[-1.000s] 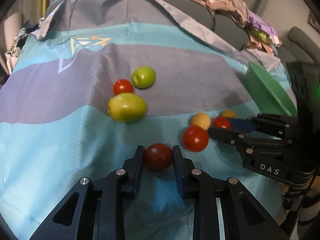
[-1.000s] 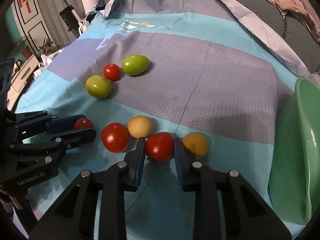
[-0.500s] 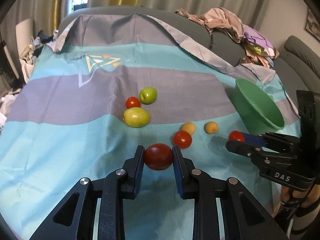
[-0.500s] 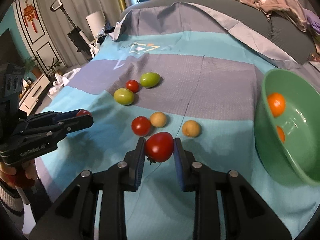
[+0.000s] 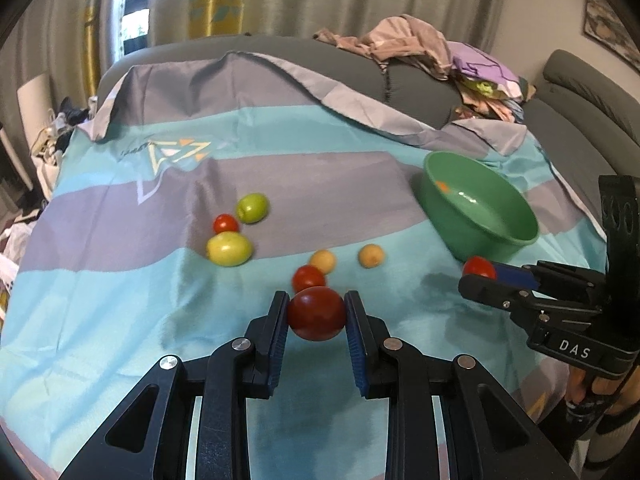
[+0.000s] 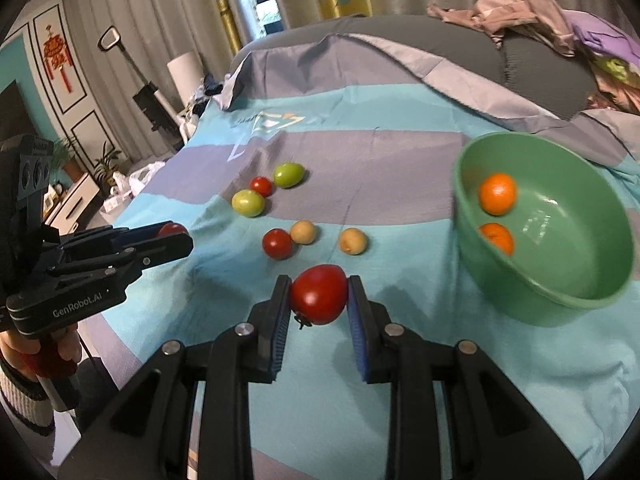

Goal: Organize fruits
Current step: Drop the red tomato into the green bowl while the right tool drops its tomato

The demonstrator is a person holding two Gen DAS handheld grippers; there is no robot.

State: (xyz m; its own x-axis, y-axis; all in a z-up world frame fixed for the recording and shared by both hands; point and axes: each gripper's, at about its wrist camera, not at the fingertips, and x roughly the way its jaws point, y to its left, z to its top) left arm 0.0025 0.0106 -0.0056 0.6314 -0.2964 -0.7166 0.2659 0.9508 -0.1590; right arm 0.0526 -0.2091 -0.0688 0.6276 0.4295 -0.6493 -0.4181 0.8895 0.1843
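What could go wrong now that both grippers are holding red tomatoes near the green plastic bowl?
1. The round red tomato sits at the very tips of the right gripper and could slip out.
2. Dropped into the green plastic bowl, it might bruise against the two oranges.
3. The left gripper squeezing the darker red tomato could split it.
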